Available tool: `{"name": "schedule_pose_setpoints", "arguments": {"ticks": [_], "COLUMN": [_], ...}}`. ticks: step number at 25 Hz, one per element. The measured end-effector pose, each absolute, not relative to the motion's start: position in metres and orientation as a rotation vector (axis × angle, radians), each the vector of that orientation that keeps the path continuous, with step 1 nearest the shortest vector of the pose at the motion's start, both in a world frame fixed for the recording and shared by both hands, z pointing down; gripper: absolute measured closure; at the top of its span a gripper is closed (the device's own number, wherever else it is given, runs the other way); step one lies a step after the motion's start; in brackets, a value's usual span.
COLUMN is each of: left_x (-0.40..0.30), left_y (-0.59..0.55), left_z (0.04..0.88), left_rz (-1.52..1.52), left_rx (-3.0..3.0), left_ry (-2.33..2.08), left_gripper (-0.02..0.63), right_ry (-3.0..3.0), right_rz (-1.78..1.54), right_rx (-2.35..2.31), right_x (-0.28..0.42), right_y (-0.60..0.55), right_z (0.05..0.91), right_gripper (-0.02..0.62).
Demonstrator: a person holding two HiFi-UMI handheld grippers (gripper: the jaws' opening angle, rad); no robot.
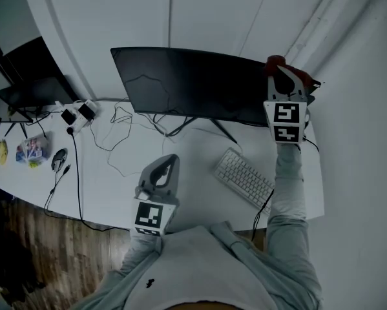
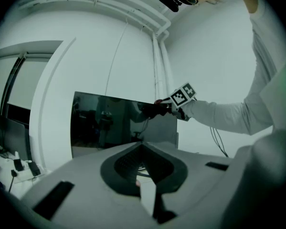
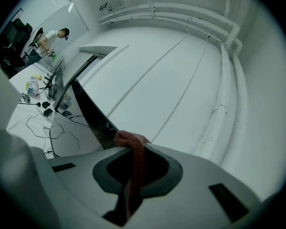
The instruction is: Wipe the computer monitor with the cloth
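Observation:
The black computer monitor (image 1: 193,86) stands on the white desk (image 1: 193,179) with its screen dark. My right gripper (image 1: 280,71) is at the monitor's top right corner, shut on a red cloth (image 1: 275,62). In the right gripper view the cloth (image 3: 134,161) hangs pinched between the jaws, its bunched top lying against the monitor's upper edge (image 3: 92,113). My left gripper (image 1: 169,162) hovers low over the desk in front of the monitor, shut with nothing in it. The left gripper view looks past its closed tips (image 2: 143,146) at the screen (image 2: 114,123) and the right gripper (image 2: 183,95).
A white keyboard (image 1: 243,176) lies at an angle right of centre. Loose cables (image 1: 115,134), power adapters (image 1: 77,113), a mouse (image 1: 59,159) and colourful packets (image 1: 30,150) lie on the desk's left. A second dark monitor (image 1: 31,89) stands far left. Wall pipes (image 3: 224,80) run behind.

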State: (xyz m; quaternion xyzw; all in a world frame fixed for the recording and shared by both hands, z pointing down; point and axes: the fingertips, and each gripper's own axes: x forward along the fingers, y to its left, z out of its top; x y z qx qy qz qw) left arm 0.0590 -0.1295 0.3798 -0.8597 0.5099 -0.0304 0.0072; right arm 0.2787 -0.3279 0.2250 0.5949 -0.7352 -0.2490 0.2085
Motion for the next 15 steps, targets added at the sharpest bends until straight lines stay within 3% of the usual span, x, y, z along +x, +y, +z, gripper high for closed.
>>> {"name": "schedule_pose_setpoints", "arguments": {"ticks": [15], "left_x": [-0.097], "left_y": [-0.106], "left_z": [0.381], "left_rz": [-0.101], "left_rx": [-2.627], "left_ry": [1.722], "left_gripper": [0.586], "right_ry": [-2.23], "right_rz": [-0.766], "right_rx": [1.428], "right_x": [0.034], "right_y": [-0.325], "right_z": [0.227], "right_gripper": [0.563]}}
